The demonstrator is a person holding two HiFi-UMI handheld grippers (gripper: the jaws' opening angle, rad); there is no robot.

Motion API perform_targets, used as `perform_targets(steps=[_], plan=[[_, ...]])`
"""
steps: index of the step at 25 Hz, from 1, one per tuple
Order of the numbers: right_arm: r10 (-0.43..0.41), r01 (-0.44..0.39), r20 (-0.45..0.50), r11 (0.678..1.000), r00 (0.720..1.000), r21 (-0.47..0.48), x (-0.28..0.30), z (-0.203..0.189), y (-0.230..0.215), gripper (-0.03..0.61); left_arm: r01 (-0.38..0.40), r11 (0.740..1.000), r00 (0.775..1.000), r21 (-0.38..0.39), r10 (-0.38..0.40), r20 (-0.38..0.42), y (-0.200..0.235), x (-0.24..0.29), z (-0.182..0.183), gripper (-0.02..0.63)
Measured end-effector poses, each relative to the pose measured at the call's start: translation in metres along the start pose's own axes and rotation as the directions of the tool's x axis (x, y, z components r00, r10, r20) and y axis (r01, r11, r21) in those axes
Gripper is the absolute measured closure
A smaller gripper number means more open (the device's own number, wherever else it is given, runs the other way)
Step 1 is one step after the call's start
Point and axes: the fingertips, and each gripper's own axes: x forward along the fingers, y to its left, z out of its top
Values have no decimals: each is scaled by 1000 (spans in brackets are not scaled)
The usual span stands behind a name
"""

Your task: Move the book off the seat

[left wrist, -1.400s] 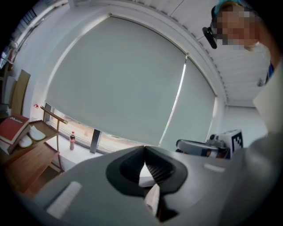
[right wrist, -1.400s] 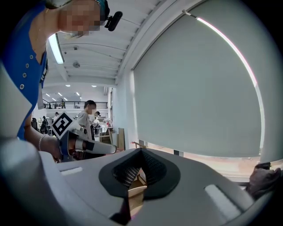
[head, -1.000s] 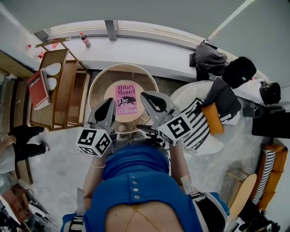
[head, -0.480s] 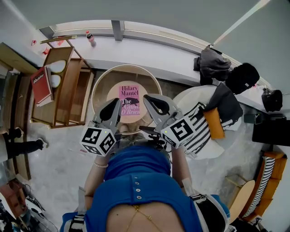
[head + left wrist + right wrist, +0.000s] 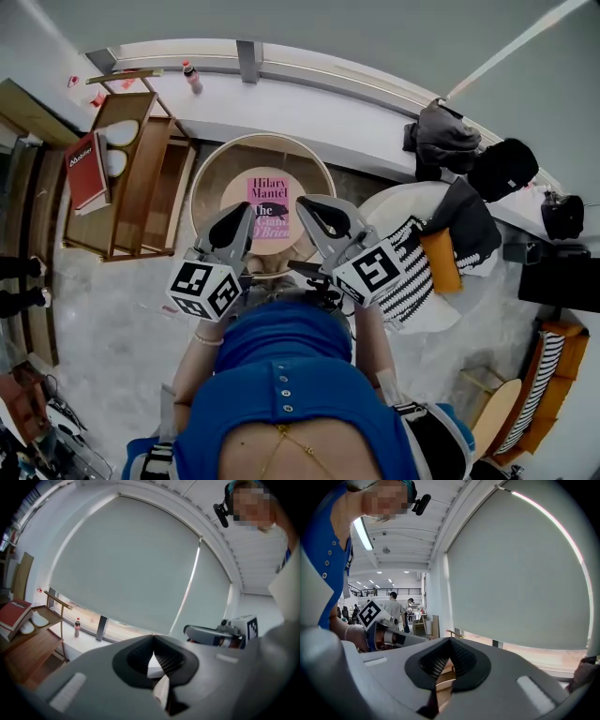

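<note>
While the person holds both claws side by side just above the centre of the head view, the left gripper (image 5: 236, 225) and the right gripper (image 5: 314, 211) each have their jaws pressed together with nothing caught between them. The pink book (image 5: 270, 208) lies flat, cover up, on the round wooden seat (image 5: 214, 169) in the upper middle of the frame, showing between the two gripper tips. A red book (image 5: 84, 171) rests on the wooden rack (image 5: 141, 187) at upper left, well apart from the seat.
</note>
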Motion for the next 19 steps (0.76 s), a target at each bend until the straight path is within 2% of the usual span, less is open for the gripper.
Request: perform_targets(steps=[19], plan=[[11,-10,-28,1000,1000,8,13,-4,-14,581,-3,1000,1000,-10,3,-27,10,16,-4,614]])
